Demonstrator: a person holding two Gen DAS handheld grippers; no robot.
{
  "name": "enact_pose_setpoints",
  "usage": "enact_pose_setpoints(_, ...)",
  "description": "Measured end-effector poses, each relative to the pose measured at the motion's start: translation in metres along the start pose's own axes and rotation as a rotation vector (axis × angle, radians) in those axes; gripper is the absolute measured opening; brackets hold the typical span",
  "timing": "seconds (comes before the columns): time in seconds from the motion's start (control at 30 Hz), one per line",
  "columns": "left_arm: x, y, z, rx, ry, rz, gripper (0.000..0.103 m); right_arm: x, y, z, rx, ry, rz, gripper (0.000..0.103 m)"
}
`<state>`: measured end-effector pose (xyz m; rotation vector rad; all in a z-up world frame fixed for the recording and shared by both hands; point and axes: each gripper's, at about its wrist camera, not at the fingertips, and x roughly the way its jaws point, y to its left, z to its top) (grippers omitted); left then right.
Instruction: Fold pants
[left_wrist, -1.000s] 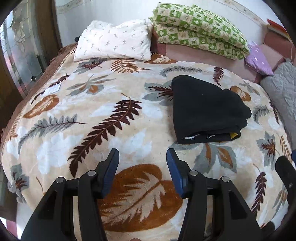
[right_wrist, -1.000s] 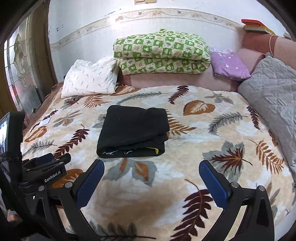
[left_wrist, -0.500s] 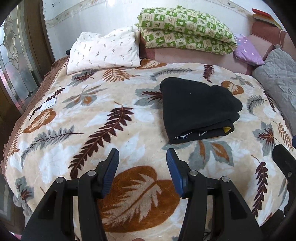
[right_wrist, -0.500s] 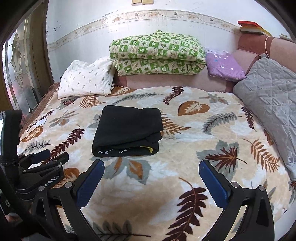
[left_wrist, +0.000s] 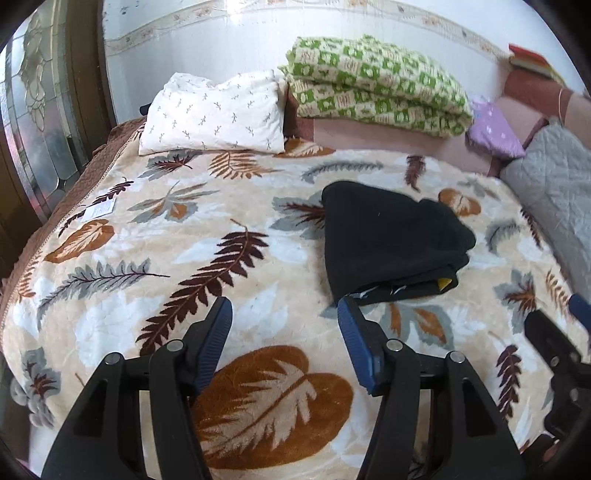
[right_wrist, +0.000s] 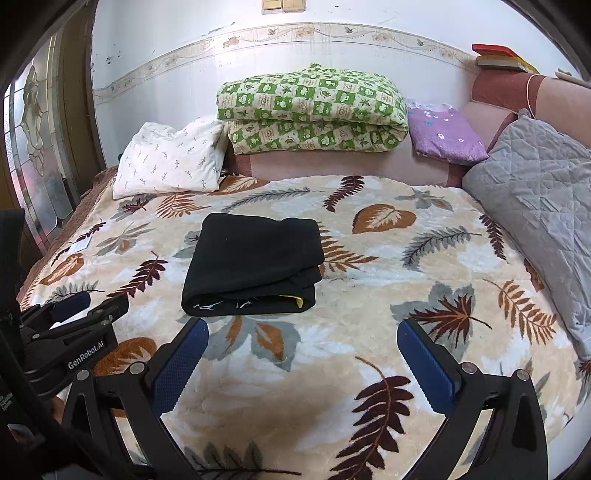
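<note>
Black pants (left_wrist: 391, 240) lie folded into a thick rectangle on the leaf-print blanket (left_wrist: 207, 258); in the right wrist view they (right_wrist: 255, 262) sit mid-bed, folded edge towards me with a yellow tag showing. My left gripper (left_wrist: 284, 325) is open and empty, above the blanket just in front and left of the pants. My right gripper (right_wrist: 303, 343) is open wide and empty, in front of the pants and apart from them. The left gripper's body (right_wrist: 70, 332) shows at the right view's left edge.
A white pillow (right_wrist: 166, 158), a green checked quilt (right_wrist: 314, 110) and a purple pillow (right_wrist: 443, 136) line the headboard. A grey quilted cover (right_wrist: 539, 206) lies along the right. A glass-panelled door (right_wrist: 40, 147) stands left of the bed.
Both grippers have drawn back and risen a little from the bed; the folded pants look farther away in both views. The jaws stay open and the pants have not moved.
</note>
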<state>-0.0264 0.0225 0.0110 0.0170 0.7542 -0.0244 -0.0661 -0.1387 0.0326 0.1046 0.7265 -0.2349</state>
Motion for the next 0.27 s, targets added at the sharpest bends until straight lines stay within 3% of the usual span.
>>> enact_pose_setpoints(0.27, -0.0044, -0.0015, 0.0047, -0.003, -0.013, 0.008, 0.063, 0.0004, -0.0007, 0.0006, 0.0, 0.004, -0.001, 0.103)
